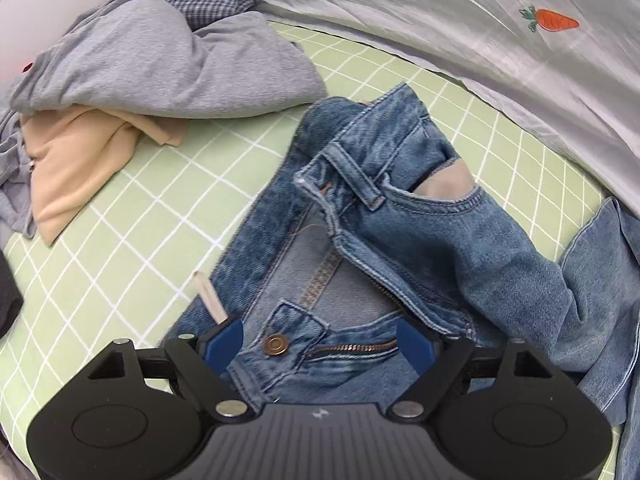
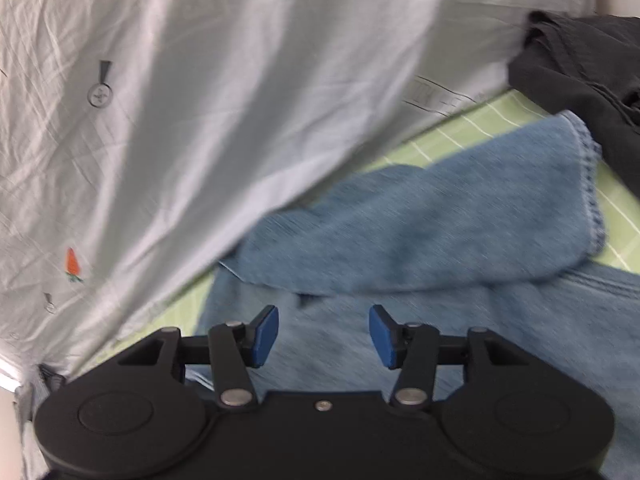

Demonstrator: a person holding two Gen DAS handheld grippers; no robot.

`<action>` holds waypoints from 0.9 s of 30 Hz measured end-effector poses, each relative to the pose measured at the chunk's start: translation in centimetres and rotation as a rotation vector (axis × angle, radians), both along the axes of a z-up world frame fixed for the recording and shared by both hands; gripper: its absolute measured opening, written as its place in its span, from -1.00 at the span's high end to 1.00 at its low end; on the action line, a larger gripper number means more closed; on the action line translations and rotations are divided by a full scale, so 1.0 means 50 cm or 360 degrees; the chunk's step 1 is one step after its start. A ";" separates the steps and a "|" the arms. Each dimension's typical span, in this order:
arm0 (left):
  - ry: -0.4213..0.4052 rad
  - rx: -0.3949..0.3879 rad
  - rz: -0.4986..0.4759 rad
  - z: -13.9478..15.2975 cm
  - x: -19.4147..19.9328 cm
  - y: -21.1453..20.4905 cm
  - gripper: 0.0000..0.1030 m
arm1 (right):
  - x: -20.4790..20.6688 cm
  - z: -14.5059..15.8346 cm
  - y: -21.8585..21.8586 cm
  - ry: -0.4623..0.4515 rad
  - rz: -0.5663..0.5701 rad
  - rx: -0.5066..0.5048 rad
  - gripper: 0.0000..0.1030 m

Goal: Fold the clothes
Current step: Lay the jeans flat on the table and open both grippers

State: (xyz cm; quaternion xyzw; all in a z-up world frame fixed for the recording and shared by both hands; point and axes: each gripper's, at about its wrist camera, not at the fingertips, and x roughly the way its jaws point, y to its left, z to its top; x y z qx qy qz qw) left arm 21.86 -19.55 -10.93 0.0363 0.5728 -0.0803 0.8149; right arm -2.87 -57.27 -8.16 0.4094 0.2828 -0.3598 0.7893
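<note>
Blue jeans (image 1: 400,216) lie crumpled on the green checked sheet (image 1: 160,216), waistband toward me, fly unzipped, copper button (image 1: 275,345) showing. My left gripper (image 1: 320,344) is open, its blue pads straddling the waistband at the button and zipper. In the right wrist view a jeans leg (image 2: 420,232) with its hem (image 2: 588,184) stretches to the right. My right gripper (image 2: 323,336) is open just above the denim, with nothing between its fingers.
A pile of grey, checked and beige clothes (image 1: 140,72) sits at the back left. A white quilt with a carrot print (image 1: 500,40) borders the far side. A dark garment (image 2: 580,76) lies at the right, beyond the hem. A pale stick (image 1: 208,292) lies by the left pad.
</note>
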 end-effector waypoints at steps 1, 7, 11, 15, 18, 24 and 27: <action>0.0009 -0.0004 0.0019 0.004 -0.006 0.014 -0.64 | -0.024 -0.022 0.016 0.0070 -0.0034 0.0026 0.00; 0.0062 0.0006 0.0041 0.025 -0.057 0.071 -0.64 | -0.150 -0.100 0.088 0.0258 -0.0019 0.0042 0.03; 0.0120 0.0006 0.0070 0.014 -0.086 0.094 -0.64 | -0.144 -0.108 0.136 0.0503 0.0306 -0.0232 0.04; 0.0174 0.0000 0.0108 -0.002 -0.110 0.108 -0.64 | -0.129 -0.125 0.171 0.0722 0.0562 -0.0496 0.04; 0.0185 0.0017 0.0123 -0.016 -0.121 0.099 -0.64 | -0.112 -0.144 0.183 0.0877 0.0644 -0.0649 0.05; 0.0226 0.0034 0.0135 -0.042 -0.117 0.077 -0.64 | -0.104 -0.153 0.187 0.0982 0.0854 -0.0828 0.34; 0.0219 0.0038 0.0136 -0.053 -0.110 0.068 -0.64 | -0.098 -0.160 0.192 0.1032 0.0987 -0.0877 0.81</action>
